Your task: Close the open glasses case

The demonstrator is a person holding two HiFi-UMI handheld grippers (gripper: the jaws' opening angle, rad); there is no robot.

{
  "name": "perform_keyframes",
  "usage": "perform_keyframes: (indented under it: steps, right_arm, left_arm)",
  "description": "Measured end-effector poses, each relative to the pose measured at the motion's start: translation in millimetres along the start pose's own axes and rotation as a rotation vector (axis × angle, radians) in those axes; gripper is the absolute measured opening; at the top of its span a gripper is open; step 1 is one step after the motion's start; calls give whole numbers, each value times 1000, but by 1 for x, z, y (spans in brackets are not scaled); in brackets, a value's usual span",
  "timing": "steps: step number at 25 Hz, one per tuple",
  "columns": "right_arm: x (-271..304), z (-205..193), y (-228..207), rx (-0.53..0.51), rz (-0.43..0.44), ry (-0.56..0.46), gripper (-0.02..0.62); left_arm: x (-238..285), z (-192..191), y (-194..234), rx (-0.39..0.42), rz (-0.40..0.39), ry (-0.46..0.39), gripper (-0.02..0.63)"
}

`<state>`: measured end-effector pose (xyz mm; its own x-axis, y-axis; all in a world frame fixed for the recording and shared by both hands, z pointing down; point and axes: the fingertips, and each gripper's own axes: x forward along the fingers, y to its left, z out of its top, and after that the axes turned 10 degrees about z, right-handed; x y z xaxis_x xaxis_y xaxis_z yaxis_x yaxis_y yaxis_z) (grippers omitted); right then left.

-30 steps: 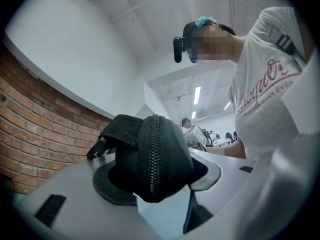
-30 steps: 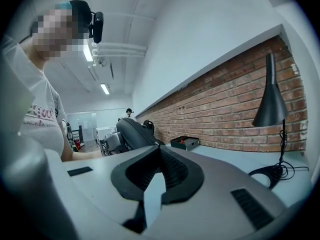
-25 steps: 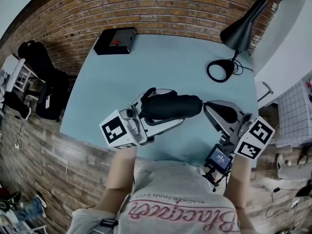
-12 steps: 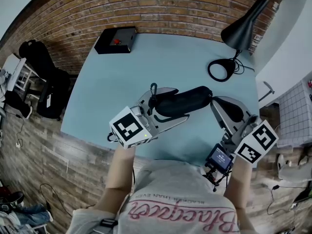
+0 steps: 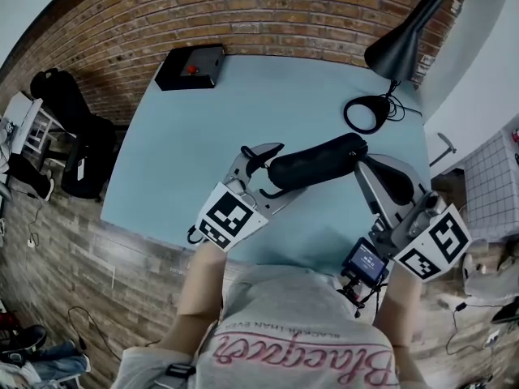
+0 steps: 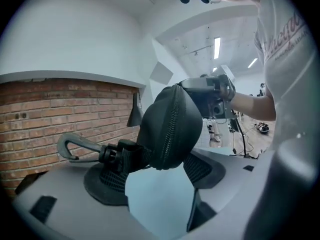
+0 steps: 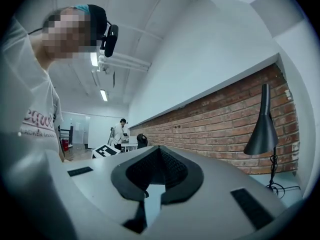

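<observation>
Glasses case (image 5: 316,162) is seen over the near-right part of the table (image 5: 203,112), between the two grippers. Its long axis is laid diagonally in the head view, with the low end at lower left and the far end up and right towards the lamp base. The strap end is pointed at the left gripper (image 5: 284,173), the plain end at the right gripper (image 5: 366,167). The zip seam is seen running round the near end, shut as far as can be seen. Whether the case is resting on the table or carried cannot be told.

Left gripper: jaws are parted and have just been opening. The case's rounded end (image 6: 172,129) is sat between them, and no pad is seen pressed on it. The strap (image 6: 117,156) is draped over the left pad, with its carabiner (image 6: 70,146) hung out to the side.

Right gripper (image 7: 157,156): pads are brought together at the tips and nothing is seen between them. The case is not visible in the right gripper view.

Surface: plain light-blue tabletop. A black box (image 5: 193,67) with a red button is placed at the far-left corner. A black lamp (image 5: 401,43) with a ring base and cable is placed at the far right.

Room: a brick wall (image 5: 243,14) is behind the table and a wood-plank floor (image 5: 73,250) runs round it. A black bag (image 5: 73,128) is left on the floor at the left.
</observation>
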<state>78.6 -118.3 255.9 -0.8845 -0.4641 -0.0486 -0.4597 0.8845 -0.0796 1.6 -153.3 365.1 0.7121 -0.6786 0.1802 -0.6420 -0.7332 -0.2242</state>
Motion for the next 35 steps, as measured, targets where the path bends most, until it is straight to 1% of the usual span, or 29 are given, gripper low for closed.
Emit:
perform_keyframes:
  steps: [3, 5, 7, 10, 11, 12, 14, 17, 19, 21, 23, 24, 26, 28, 30, 32, 35]
  right_arm:
    - [1, 2, -1, -12, -21, -13, 19]
    - [0, 3, -4, -20, -40, -18, 18]
    - [-1, 4, -7, -35, -66, -18, 20]
    - [-1, 2, -12, -76, -115, 1, 20]
    - [0, 0, -13, -90, -130, 10, 20]
    - [1, -1, -13, -101, -143, 14, 18]
    - [3, 0, -15, -117, -174, 8, 18]
    - [2, 2, -21, -136, -233, -9, 18]
    - [1, 4, -22, -125, -242, -29, 18]
    - [1, 3, -23, -118, -249, -37, 18]
    - [4, -1, -23, -122, -257, -23, 18]
    - [6, -4, -22, -129, -260, -10, 18]
    - [13, -11, -19, -153, -260, 27, 18]
    - [20, -17, -13, -170, -241, 70, 20]
    - [27, -23, -5, -172, -210, 111, 19]
    - [31, -27, 2, -160, -172, 137, 18]
    - [34, -30, 10, -149, -128, 154, 20]
  left_arm:
    - [2, -14, -1, -9, 6, 57, 359]
    - [2, -26, -3, -28, -5, 102, 376]
    - [0, -30, -6, -35, -9, 123, 392]
    - [-2, -19, -5, -20, 23, 101, 417]
    - [-2, -14, -4, -11, 31, 89, 435]
    - [-2, -8, -5, 2, 29, 80, 442]
    - [-3, 3, -14, 24, -15, 66, 442]
    - [-6, 20, -33, 17, -128, 39, 440]
    - [-6, 26, -41, 23, -154, 35, 441]
    - [-1, 33, -44, 12, -141, 32, 441]
    - [8, 40, -46, -14, -124, 31, 440]
    - [13, 41, -48, -14, -122, 41, 440]
    - [24, 40, -55, 10, -122, 78, 440]
    - [33, 35, -59, 35, -110, 121, 440]
    - [40, 31, -57, 41, -76, 148, 440]
    - [44, 31, -50, 39, -25, 144, 439]
    - [46, 36, -41, 54, 30, 116, 436]
